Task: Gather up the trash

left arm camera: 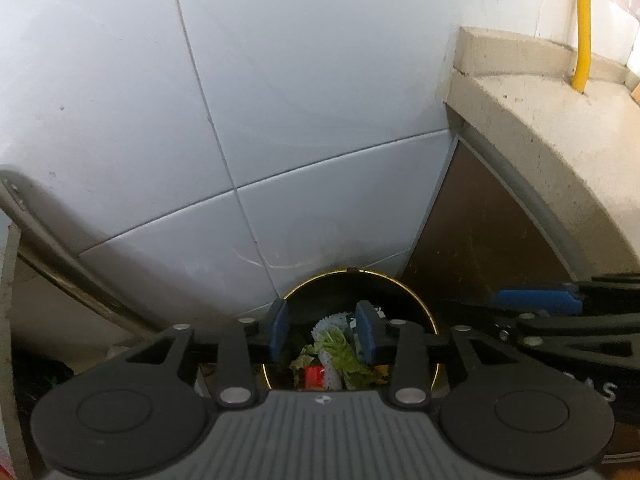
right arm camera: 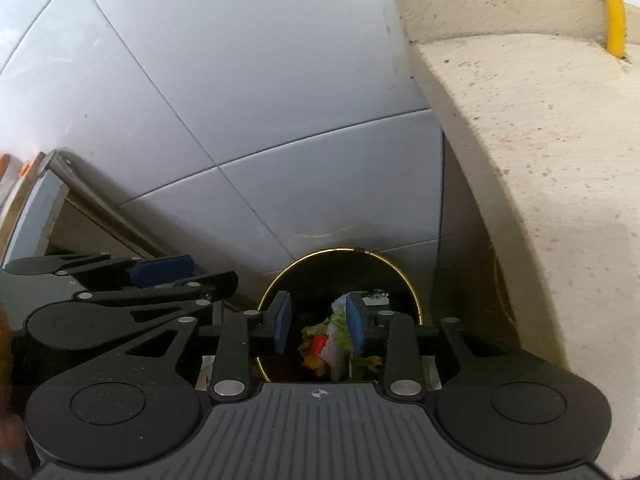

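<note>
A round black trash bin with a gold rim [left arm camera: 384, 276] stands on the floor against the tiled wall, and shows in the right wrist view too [right arm camera: 320, 254]. Inside lie green leaves [left arm camera: 340, 350], a red scrap [left arm camera: 314, 376] and white paper [right arm camera: 334, 350]. My left gripper [left arm camera: 323, 334] is open and empty, held above the bin's mouth. My right gripper [right arm camera: 320, 326] is open and empty, also above the bin. The right gripper shows at the right edge of the left wrist view [left arm camera: 536, 302], and the left gripper at the left of the right wrist view [right arm camera: 160, 270].
White tiled wall [left arm camera: 280, 120] rises behind the bin. A beige stone counter [right arm camera: 540, 160] overhangs on the right, with a yellow pipe [left arm camera: 583, 24] on it. A brown cabinet face [left arm camera: 480, 240] sits under it. A slanted metal-edged frame [right arm camera: 100, 200] leans at the left.
</note>
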`<state>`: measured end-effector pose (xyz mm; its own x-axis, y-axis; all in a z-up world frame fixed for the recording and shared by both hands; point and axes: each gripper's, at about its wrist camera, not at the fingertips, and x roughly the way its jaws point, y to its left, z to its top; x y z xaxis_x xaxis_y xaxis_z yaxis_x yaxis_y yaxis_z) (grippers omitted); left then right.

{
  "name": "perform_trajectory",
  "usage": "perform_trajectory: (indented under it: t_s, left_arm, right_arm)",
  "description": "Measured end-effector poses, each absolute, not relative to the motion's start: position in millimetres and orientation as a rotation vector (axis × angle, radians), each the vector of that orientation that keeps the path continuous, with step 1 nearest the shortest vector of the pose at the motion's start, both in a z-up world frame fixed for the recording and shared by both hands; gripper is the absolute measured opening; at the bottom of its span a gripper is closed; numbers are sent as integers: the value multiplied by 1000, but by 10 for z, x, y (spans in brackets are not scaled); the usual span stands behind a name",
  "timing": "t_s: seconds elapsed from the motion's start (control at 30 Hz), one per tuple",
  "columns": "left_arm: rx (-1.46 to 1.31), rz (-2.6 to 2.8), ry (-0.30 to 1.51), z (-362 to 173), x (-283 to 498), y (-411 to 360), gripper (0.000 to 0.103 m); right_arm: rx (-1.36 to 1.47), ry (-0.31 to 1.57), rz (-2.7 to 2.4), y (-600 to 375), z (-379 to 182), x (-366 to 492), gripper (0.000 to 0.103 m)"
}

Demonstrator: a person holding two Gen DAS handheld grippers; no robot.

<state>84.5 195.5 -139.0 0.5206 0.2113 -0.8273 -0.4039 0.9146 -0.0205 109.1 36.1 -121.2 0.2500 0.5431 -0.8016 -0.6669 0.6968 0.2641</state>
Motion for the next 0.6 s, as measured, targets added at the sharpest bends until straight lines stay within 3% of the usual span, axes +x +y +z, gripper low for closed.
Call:
perform_trajectory:
  t_s: [0.23, 0.33, 0.6]
  left_arm:
    - [-225, 394, 904, -1221, 714, 1938, 33]
    - [-236, 396, 876, -1133, 632, 1928, 36]
    - [-222, 405, 809, -903, 395, 1865, 39]
  right_arm:
    - [-137, 976, 804, 220, -1019, 987, 48]
    - [-125, 946, 786, 144, -938, 947, 58]
    - [-141, 855, 748, 60, -711, 732, 62]
